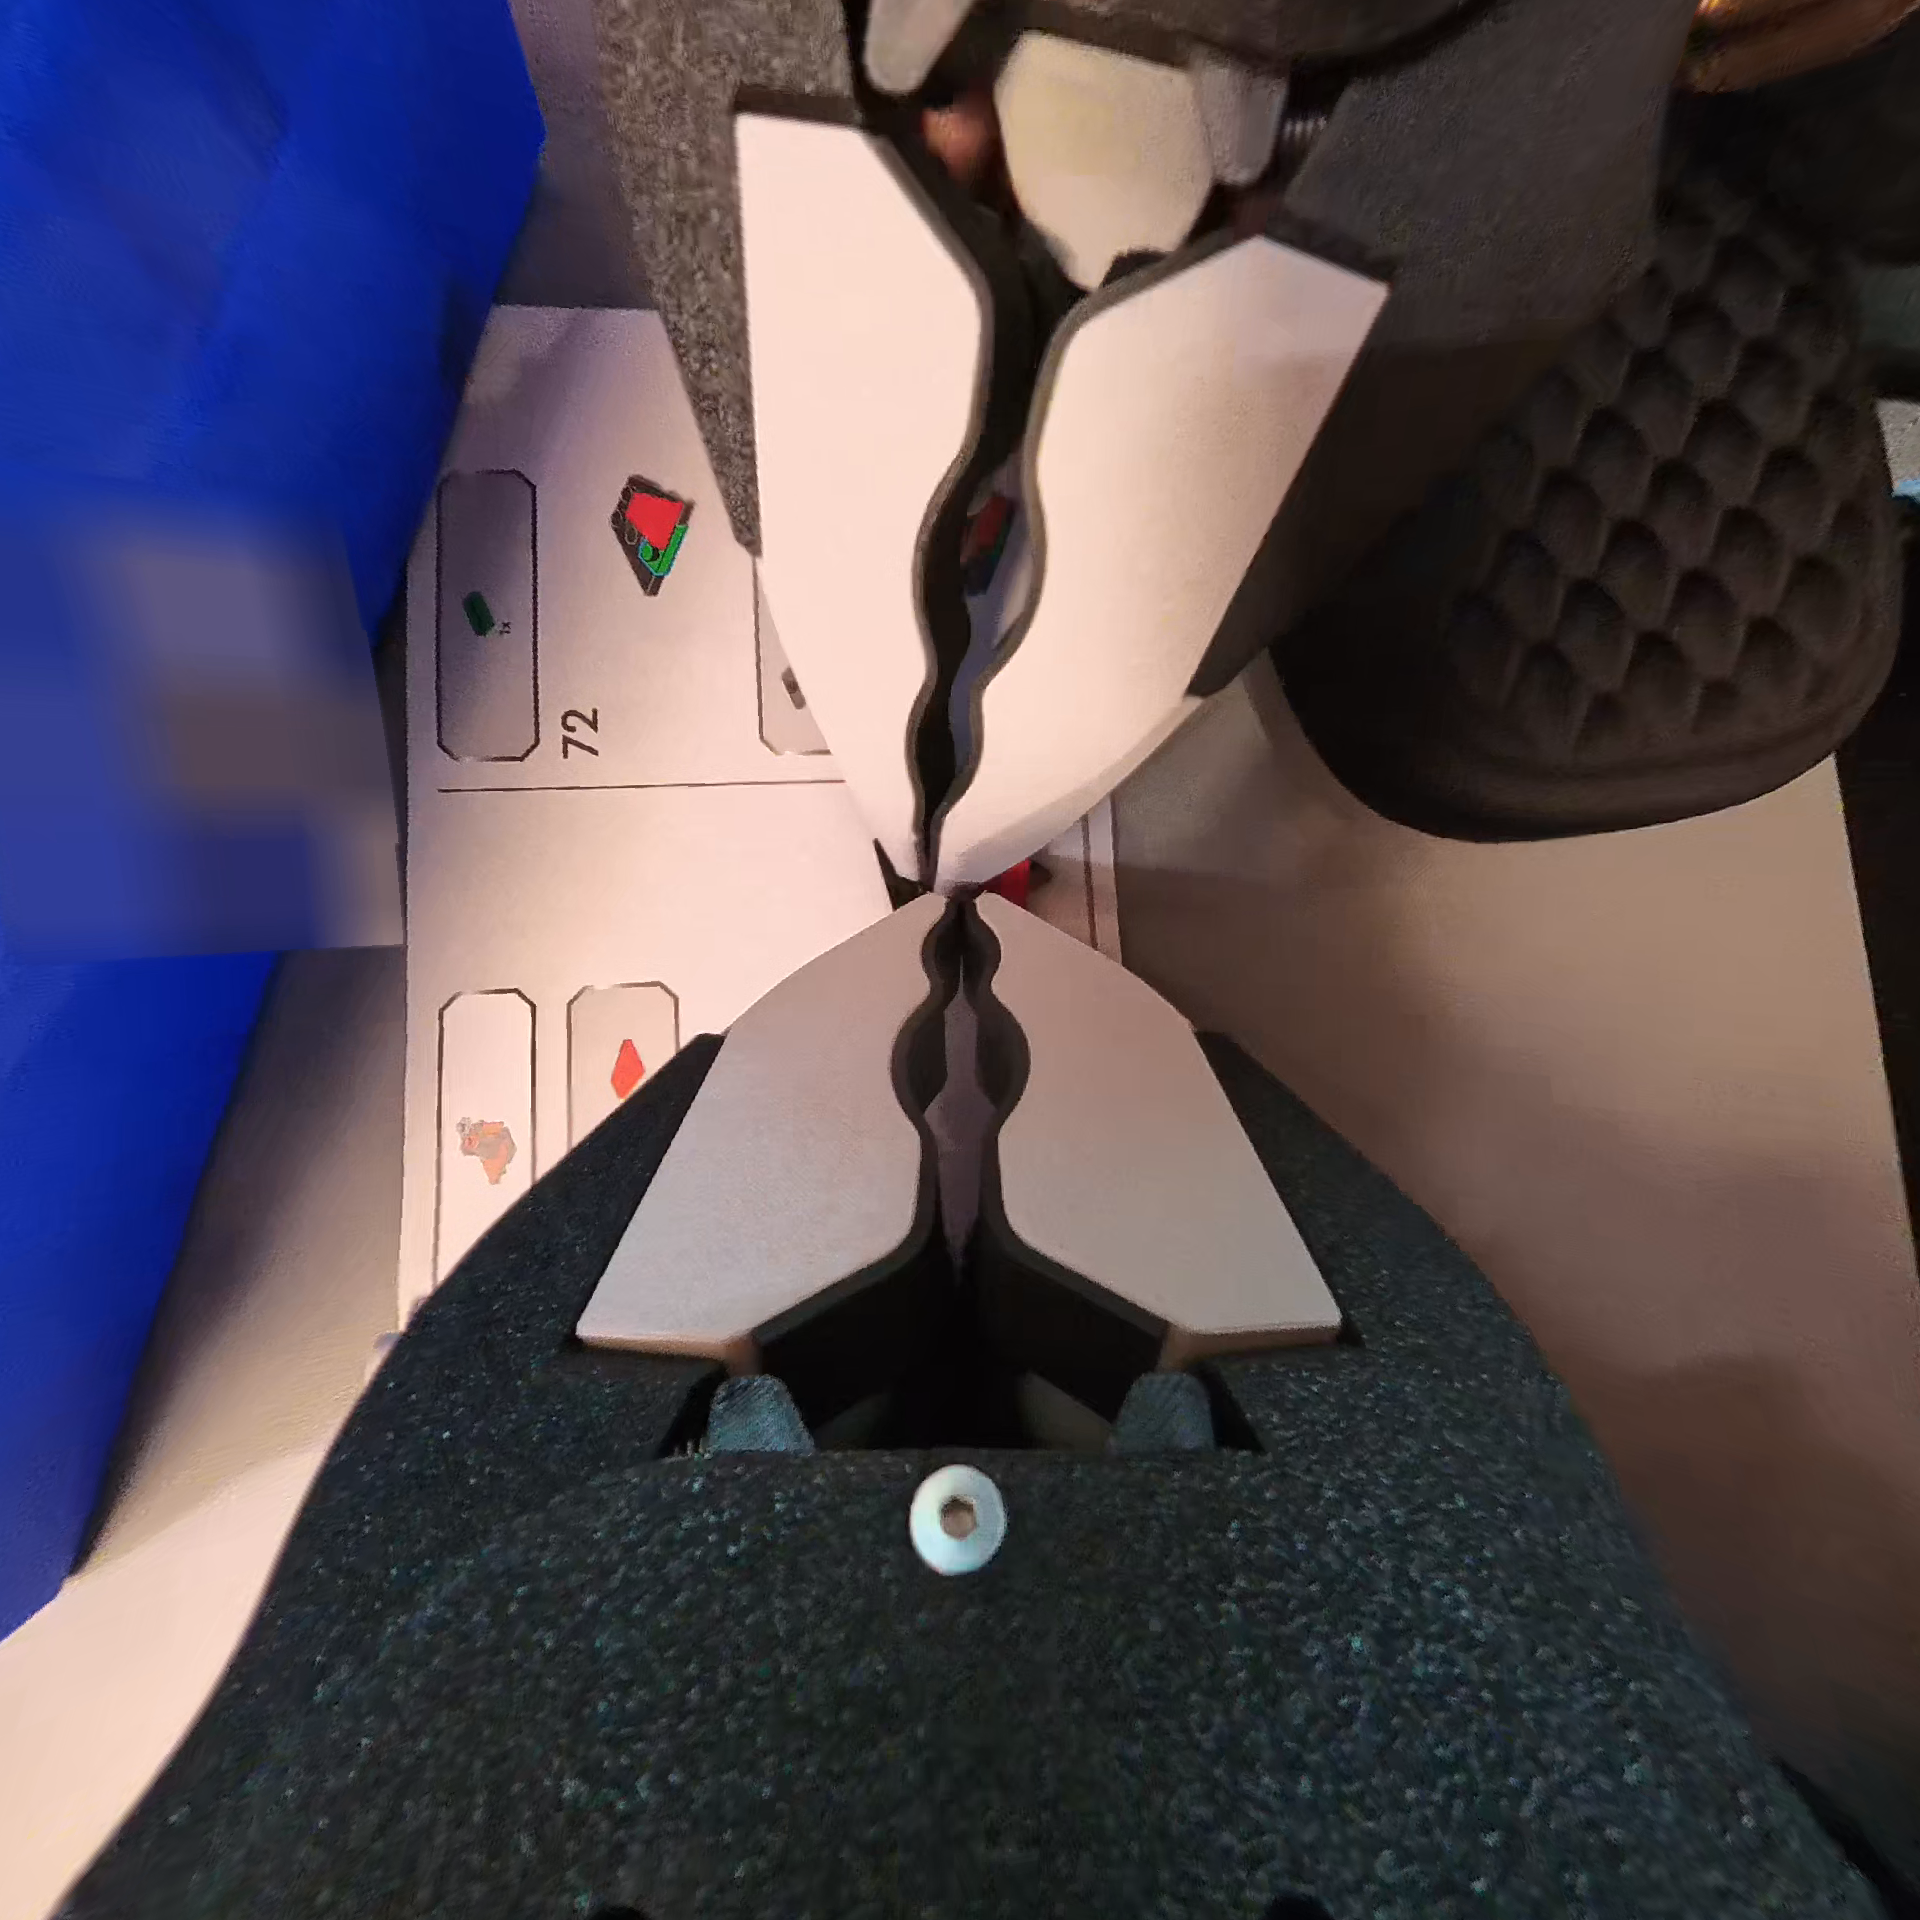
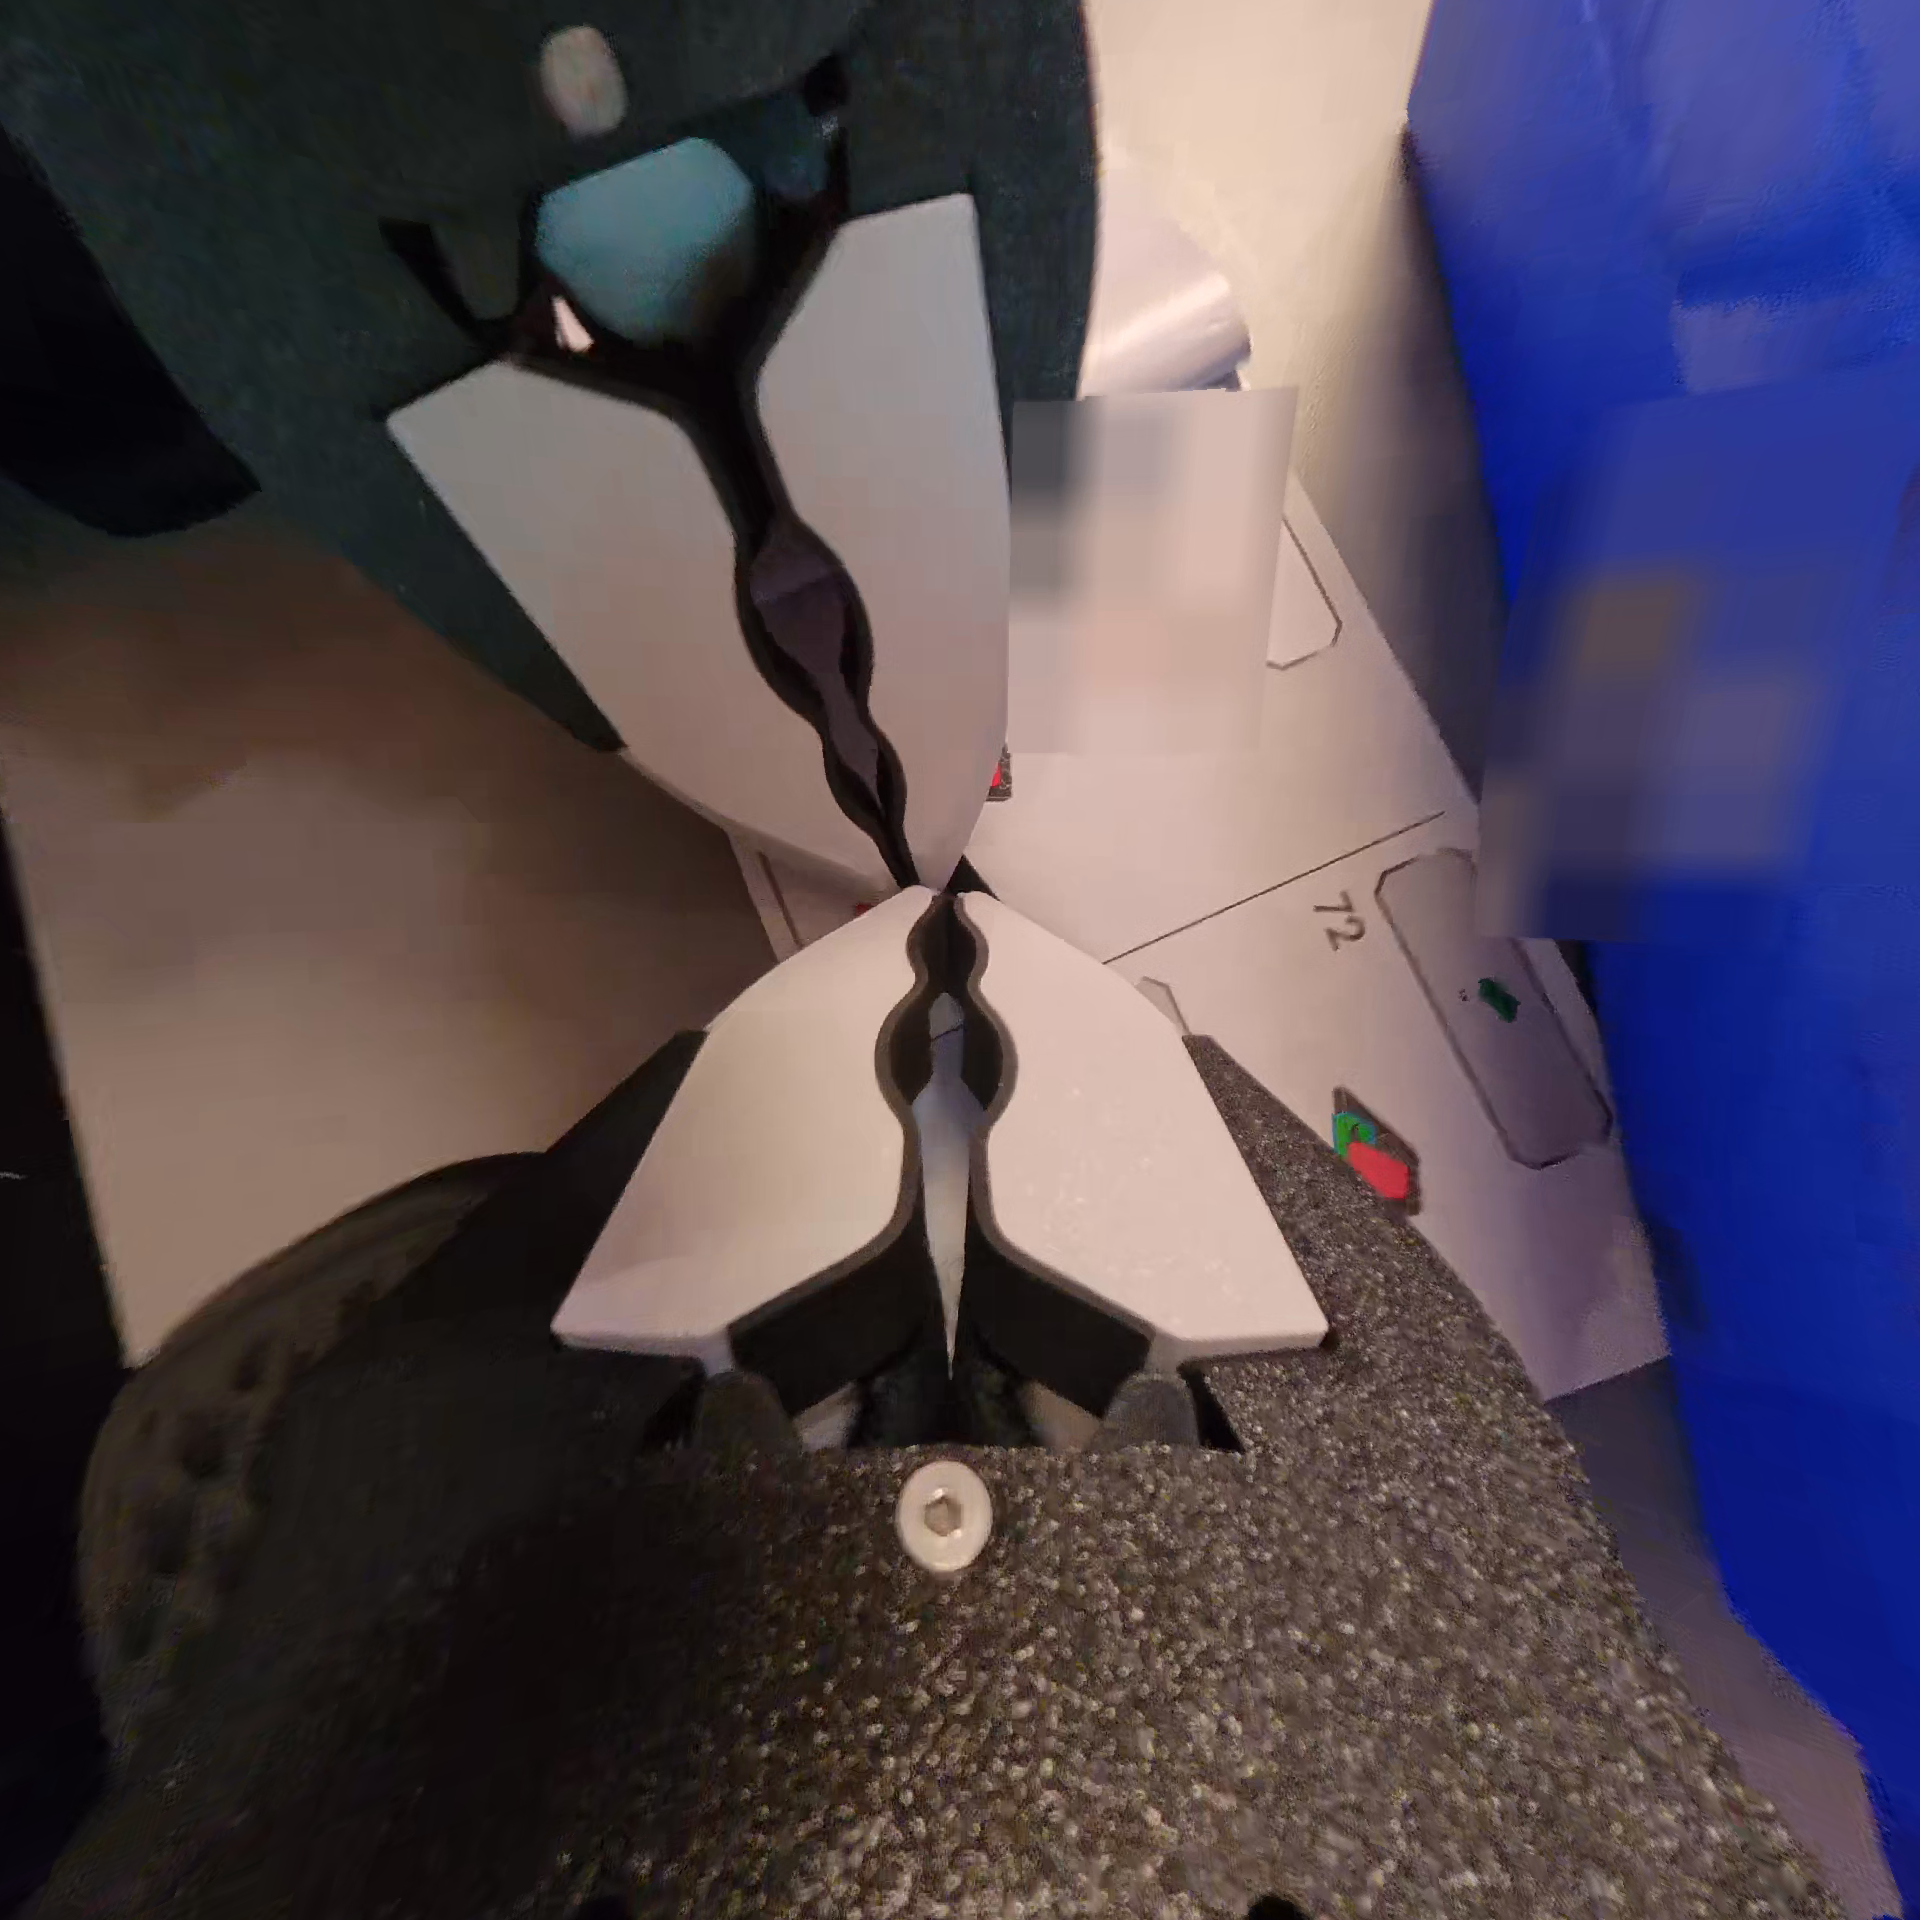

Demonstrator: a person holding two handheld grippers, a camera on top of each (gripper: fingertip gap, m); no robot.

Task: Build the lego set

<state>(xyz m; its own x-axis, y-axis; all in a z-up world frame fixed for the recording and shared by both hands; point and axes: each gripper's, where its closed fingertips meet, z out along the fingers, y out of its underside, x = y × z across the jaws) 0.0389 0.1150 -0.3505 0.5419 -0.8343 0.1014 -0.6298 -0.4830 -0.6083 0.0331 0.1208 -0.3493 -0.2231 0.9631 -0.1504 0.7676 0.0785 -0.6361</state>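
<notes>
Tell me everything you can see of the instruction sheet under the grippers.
The instruction sheet is white printed paper lying flat on the tan table. Thin lines divide it into steps, with rounded boxes showing small green and red pieces and a red-and-green assembly drawing. Both shut grippers meet tip to tip above it, hiding its middle. Blue fabric borders one edge.

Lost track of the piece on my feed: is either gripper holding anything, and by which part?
Cannot tell. Left gripper and right gripper meet tip to tip, both closed, above the instruction booklet; no brick shows between them.
</notes>
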